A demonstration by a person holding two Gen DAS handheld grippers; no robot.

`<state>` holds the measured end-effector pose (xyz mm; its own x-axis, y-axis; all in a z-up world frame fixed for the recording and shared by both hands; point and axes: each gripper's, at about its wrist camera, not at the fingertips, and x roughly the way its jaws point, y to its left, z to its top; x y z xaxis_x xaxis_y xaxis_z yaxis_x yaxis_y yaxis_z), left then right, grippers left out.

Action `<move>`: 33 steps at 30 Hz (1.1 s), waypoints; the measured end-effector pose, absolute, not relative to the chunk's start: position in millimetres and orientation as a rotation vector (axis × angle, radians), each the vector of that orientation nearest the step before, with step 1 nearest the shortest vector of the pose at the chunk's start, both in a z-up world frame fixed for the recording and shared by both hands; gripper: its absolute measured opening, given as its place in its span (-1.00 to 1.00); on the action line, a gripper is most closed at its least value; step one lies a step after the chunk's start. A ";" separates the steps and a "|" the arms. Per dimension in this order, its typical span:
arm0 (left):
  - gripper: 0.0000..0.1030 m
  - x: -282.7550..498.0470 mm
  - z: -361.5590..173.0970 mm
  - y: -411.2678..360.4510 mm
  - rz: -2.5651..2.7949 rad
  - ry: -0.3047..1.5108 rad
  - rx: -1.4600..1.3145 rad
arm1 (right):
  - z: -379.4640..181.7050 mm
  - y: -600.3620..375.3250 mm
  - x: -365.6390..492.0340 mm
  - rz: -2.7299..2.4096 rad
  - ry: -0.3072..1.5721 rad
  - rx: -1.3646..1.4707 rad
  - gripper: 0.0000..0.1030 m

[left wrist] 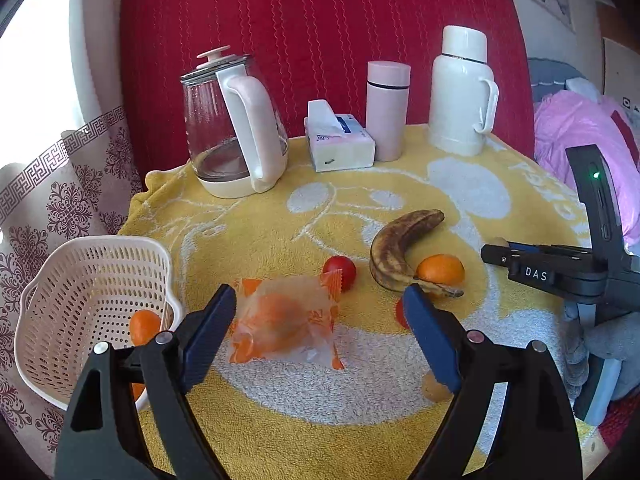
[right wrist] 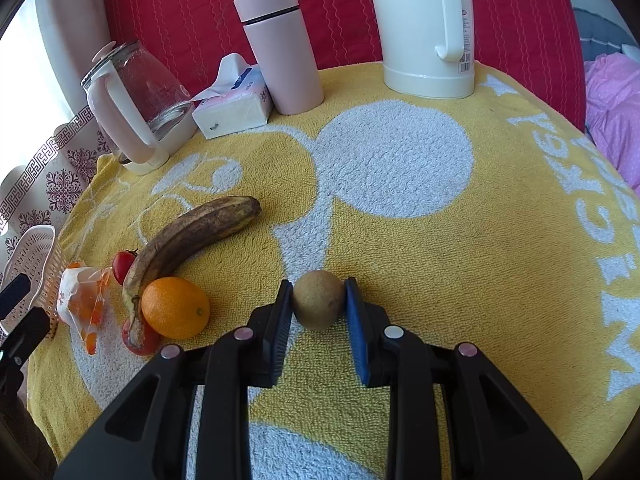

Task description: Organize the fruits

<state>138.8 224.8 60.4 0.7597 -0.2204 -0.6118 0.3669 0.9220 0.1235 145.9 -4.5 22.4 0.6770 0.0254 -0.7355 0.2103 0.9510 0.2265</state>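
Observation:
In the right wrist view, my right gripper (right wrist: 319, 310) is shut on a brown kiwi (right wrist: 318, 298), with both blue pads against its sides, low over the yellow towel (right wrist: 440, 264). To its left lie a spotted banana (right wrist: 192, 236), an orange (right wrist: 176, 307), two tomatoes (right wrist: 122, 266) and a wrapped orange (right wrist: 80, 300). My left gripper (left wrist: 320, 312) is open, its fingers on either side of the wrapped orange (left wrist: 284, 322). The white basket (left wrist: 60, 300) at the left holds an orange (left wrist: 144, 326).
At the back of the table stand a glass kettle (left wrist: 232, 136), a tissue pack (left wrist: 340, 144), a pink flask (left wrist: 386, 108) and a white thermos (left wrist: 460, 92). A small brown round thing (left wrist: 434, 390) sits partly hidden behind my left gripper's right finger.

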 end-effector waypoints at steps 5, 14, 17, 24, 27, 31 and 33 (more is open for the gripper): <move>0.68 169.0 35.7 228.0 -0.282 0.721 0.239 | 22.1 -4.7 145.9 -0.104 0.823 0.308 -0.48; 0.59 191.2 16.6 230.6 -0.218 0.778 0.275 | 21.9 -4.8 145.8 -0.104 0.823 0.308 -0.48; 0.25 188.3 18.1 227.7 -0.208 0.767 0.303 | 22.0 -5.0 145.7 -0.104 0.822 0.307 -0.48; 0.20 166.1 36.0 227.3 -0.258 0.703 0.272 | 25.4 -4.6 141.8 -0.103 0.801 0.298 -0.49; 0.20 152.2 53.2 229.6 -0.278 0.649 0.240 | 28.5 -5.4 137.4 -0.100 0.780 0.302 -0.50; 0.20 137.9 77.5 245.8 -0.271 0.583 0.177 | 29.4 -7.7 135.1 -0.092 0.770 0.316 -0.49; 0.19 133.6 86.9 258.2 -0.256 0.560 0.140 | 29.5 -9.0 134.2 -0.091 0.765 0.323 -0.50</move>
<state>133.6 258.2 86.9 0.8167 -0.2010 -0.5409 0.2770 0.9589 0.0619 134.2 -9.0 29.5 0.7198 0.0356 -0.6933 0.1977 0.9468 0.2539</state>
